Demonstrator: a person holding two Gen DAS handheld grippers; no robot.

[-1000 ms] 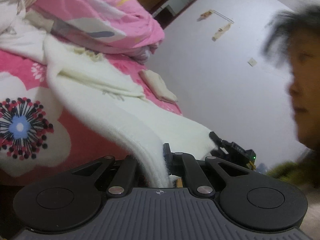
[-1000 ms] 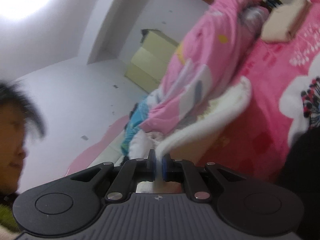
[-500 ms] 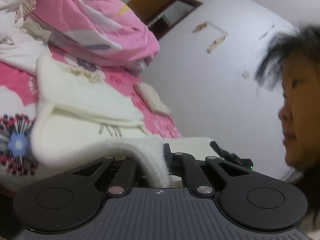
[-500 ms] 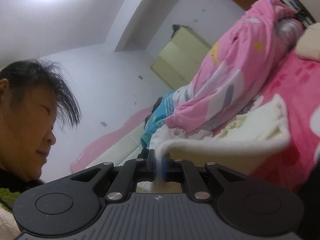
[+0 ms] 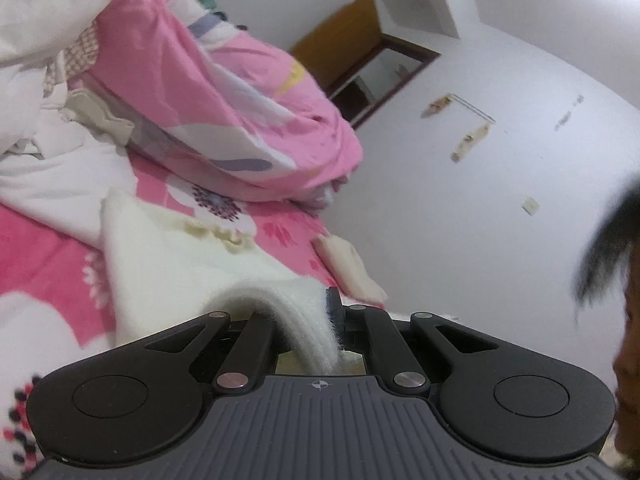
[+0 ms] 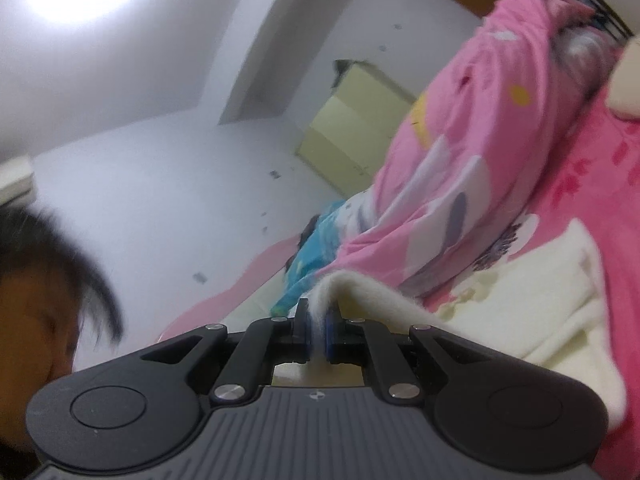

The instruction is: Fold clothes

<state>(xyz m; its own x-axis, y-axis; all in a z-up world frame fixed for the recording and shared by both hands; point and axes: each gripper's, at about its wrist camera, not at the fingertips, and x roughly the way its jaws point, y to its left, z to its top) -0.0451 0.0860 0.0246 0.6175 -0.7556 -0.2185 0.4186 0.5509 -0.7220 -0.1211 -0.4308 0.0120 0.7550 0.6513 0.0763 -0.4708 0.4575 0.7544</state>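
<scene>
A cream fleecy garment (image 5: 168, 268) lies on the pink flowered bedsheet (image 5: 44, 256), its near edge lifted. My left gripper (image 5: 320, 320) is shut on that edge; the thick fold hides the left finger and only the right fingertip (image 5: 334, 306) shows. In the right wrist view the same garment (image 6: 520, 320) drapes to the right over the sheet, and my right gripper (image 6: 318, 334) is shut on another part of its edge, pinched between blue pads (image 6: 330, 336).
A pink quilt (image 5: 224, 112) is heaped at the back of the bed beside white bedding (image 5: 52, 160). A small folded cream cloth (image 5: 348, 268) rests by the bed's far edge. A person's head (image 6: 44, 292) is close on the side. Pale yellow cabinet (image 6: 352, 140) stands by the wall.
Both grippers carried the garment's edge forward over the bed; the cloth now doubles over itself and lies lower and flatter. The person's head has slid toward the frame edges.
</scene>
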